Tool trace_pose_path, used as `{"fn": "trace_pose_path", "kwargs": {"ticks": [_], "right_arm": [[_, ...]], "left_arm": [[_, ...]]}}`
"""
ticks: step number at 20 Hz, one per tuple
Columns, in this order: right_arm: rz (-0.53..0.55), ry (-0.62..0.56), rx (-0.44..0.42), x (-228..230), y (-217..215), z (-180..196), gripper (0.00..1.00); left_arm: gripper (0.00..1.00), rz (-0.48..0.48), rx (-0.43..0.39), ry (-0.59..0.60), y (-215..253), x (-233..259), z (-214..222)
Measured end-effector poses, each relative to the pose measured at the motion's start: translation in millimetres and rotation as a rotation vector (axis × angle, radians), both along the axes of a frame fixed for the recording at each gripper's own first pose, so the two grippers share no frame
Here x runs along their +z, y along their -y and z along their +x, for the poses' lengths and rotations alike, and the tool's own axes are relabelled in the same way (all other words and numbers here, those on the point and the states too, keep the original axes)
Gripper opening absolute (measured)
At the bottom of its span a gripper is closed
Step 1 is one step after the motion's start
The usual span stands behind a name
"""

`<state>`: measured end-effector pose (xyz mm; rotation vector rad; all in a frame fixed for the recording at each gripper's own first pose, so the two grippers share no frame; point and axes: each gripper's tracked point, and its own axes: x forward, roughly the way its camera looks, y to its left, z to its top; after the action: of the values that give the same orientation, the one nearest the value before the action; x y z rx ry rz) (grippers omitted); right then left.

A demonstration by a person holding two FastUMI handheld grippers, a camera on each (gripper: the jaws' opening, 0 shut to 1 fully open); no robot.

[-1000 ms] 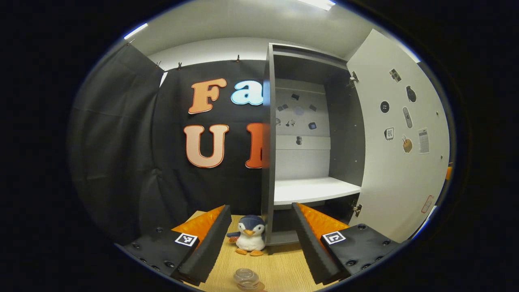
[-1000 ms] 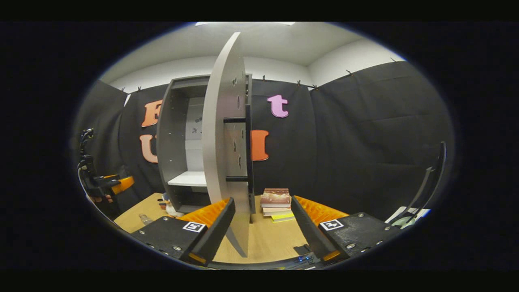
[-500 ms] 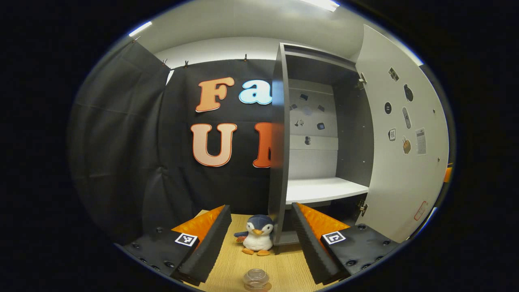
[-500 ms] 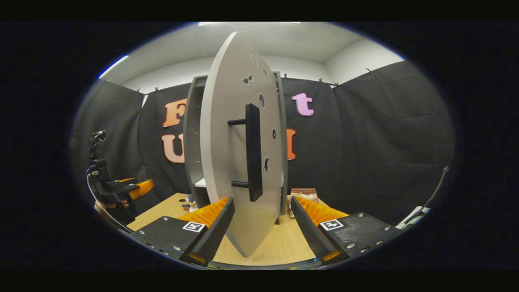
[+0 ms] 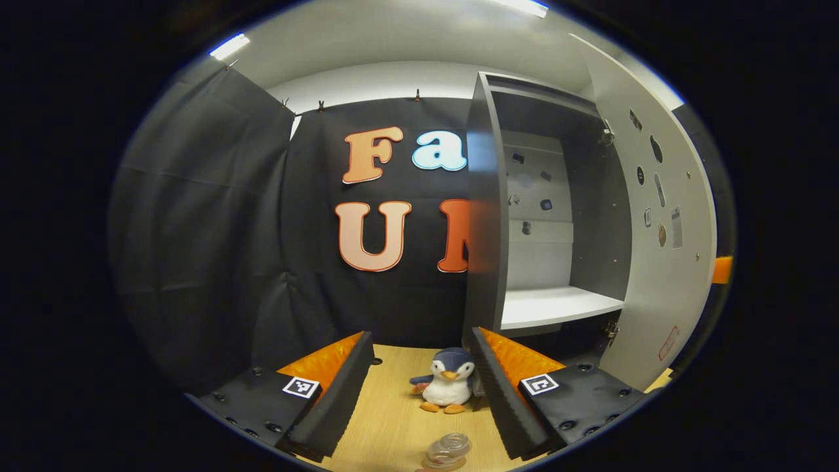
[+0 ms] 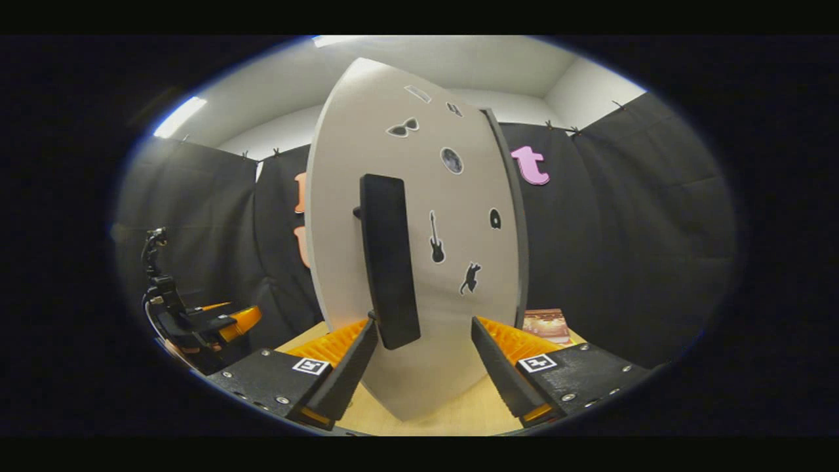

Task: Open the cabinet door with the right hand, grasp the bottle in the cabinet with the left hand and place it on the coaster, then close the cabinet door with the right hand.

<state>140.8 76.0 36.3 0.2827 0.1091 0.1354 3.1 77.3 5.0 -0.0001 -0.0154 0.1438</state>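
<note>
Bottle (image 5: 449, 448) stands upright on the coaster (image 5: 440, 466) on the counter (image 5: 393, 419), at the bottom of the left gripper view, so placing looks done; closing the door is what's left. Left tool (image 5: 419, 387) is wide open, holds nothing, hanging above and behind the bottle, clear of it. A penguin plush (image 5: 447, 389) sits beyond on the counter beside the cabinet (image 5: 485, 216), whose white shelf (image 5: 554, 306) is bare. The door (image 6: 419, 275) stands partly open; the left gripper view sees its inner face at right. Right tool (image 6: 423, 367) is spread wide and faces the door's outer side, with the black handle (image 6: 388, 262) just above its left finger, not gripped. Likely the open fingers are set against the panel to push it shut rather than pull; contact can't be told. Left tool also appears far left in the right gripper view, out of the door's swing
</note>
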Motion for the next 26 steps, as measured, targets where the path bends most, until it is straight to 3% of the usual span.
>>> {"fn": "trace_pose_path", "kwargs": {"ticks": [1,2,3,4,6,15,26], "right_arm": [[-0.013,-0.008,-0.009,-3.8,-2.8,9.7,0.90],[-0.013,0.003,0.003,-2.7,-10.7,17.8,0.95],[-0.002,0.005,0.015,-2.3,-19.4,26.5,0.89],[0.001,0.010,0.028,-2.8,-27.9,33.7,0.95],[-0.010,0.027,0.044,0.5,-42.9,50.6,0.98],[-0.122,0.067,0.011,8.0,-53.5,58.6,0.98],[-0.096,0.063,0.017,7.2,-66.6,76.8,0.95]], "left_arm": [[0.96,-0.001,0.010,0.001,-4.6,0.2,-0.4],[0.96,-0.002,0.018,0.001,-9.3,-0.1,-0.5],[0.96,-0.003,0.027,-0.002,-14.8,-0.8,-1.2],[0.96,-0.005,0.037,-0.005,-20.8,-2.2,-2.7],[0.96,-0.010,0.055,-0.009,-29.5,-3.9,-3.7],[0.96,-0.033,0.093,-0.011,-55.7,-8.9,-0.3],[0.96,-0.034,0.050,-0.011,-51.3,-11.6,21.7]]}}
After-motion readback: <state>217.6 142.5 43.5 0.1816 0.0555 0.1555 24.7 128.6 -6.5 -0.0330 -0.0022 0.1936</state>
